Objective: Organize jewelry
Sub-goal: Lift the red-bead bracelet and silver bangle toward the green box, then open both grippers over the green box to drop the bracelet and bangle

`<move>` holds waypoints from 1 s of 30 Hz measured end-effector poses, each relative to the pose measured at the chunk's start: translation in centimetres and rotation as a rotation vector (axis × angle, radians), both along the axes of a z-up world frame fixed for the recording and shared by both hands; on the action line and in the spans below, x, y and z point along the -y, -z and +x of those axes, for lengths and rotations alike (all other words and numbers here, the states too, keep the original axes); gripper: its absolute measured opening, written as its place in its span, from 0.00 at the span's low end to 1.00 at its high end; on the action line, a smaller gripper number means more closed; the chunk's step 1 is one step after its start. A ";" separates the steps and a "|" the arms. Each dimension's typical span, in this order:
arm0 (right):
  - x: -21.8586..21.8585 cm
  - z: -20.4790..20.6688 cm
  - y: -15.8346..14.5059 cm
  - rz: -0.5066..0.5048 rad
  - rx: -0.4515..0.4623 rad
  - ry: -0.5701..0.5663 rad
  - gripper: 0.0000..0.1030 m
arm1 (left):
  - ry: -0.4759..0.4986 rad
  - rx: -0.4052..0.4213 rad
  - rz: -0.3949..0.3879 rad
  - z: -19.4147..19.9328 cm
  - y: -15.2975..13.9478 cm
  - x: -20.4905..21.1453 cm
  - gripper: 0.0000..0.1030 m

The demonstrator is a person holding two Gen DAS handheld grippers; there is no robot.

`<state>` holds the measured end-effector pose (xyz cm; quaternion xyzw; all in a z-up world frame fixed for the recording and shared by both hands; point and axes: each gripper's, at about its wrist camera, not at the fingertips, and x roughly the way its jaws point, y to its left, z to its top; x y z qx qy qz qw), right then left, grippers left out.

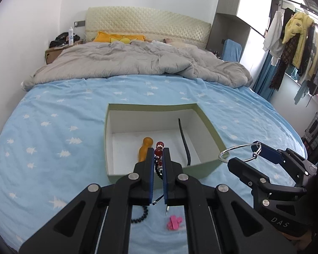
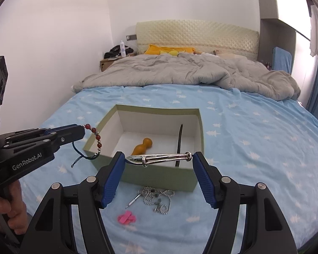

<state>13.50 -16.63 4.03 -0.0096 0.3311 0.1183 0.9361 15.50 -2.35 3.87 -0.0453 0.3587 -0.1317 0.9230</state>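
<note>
Fingers (image 2: 116, 169) span the bangle (image 2: 159, 158) — before the box (image 2: 159, 177).

Bed (image 2: 254, 131): I see a light blue sheet with small white tree shapes covering the near half.
Duvet (image 2: 180, 72): grey, rumpled, heaped across the far half at 12 o'clock, its edge lying over the blue sheet.
Pillow (image 2: 169, 50): yellow-orange, against the headboard beyond the duvet.
Box (image 2: 159, 177): pale green, open-topped, white inside, sitting on the sheet mid-bed.
Ball chain (image 2: 159, 199): silver, in a loose tangle on the sheet just beside the box's near wall, at 6 o'clock from it.
Pin (image 2: 133, 200): thin, silver, touching the chain's 9 o'clock side.
Pink clip (image 2: 126, 219): on the sheet near the chain, at 7 o'clock from it.
Black bead string (image 1: 141, 216): I see it curled on the sheet at 9 o'clock from the pink clip.
</note>
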 end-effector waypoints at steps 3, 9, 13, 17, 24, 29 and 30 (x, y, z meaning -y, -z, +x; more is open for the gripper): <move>-0.1 2.0 0.9 -0.008 -0.020 -0.004 0.61 | -0.001 -0.033 0.002 1.7 1.3 0.2 0.06; 0.1 5.9 3.5 0.004 -0.081 -0.002 0.61 | -0.009 -0.082 0.009 4.5 3.1 0.3 0.06; 0.4 7.9 4.7 0.039 -0.116 0.001 0.61 | -0.003 -0.097 0.017 6.0 3.8 0.5 0.06; 0.7 9.0 5.4 0.077 -0.129 0.010 0.62 | 0.007 -0.116 0.022 7.0 4.7 0.7 0.06; 0.1 9.4 6.4 0.041 -0.136 0.001 0.62 | 0.011 -0.142 0.013 7.6 5.1 0.6 0.07; 0.1 9.0 6.0 0.030 -0.129 -0.007 0.63 | 0.007 -0.154 -0.007 7.3 4.6 0.2 0.07; 0.3 8.8 5.8 0.035 -0.125 -0.004 0.63 | 0.003 -0.152 -0.008 7.2 4.4 0.1 0.11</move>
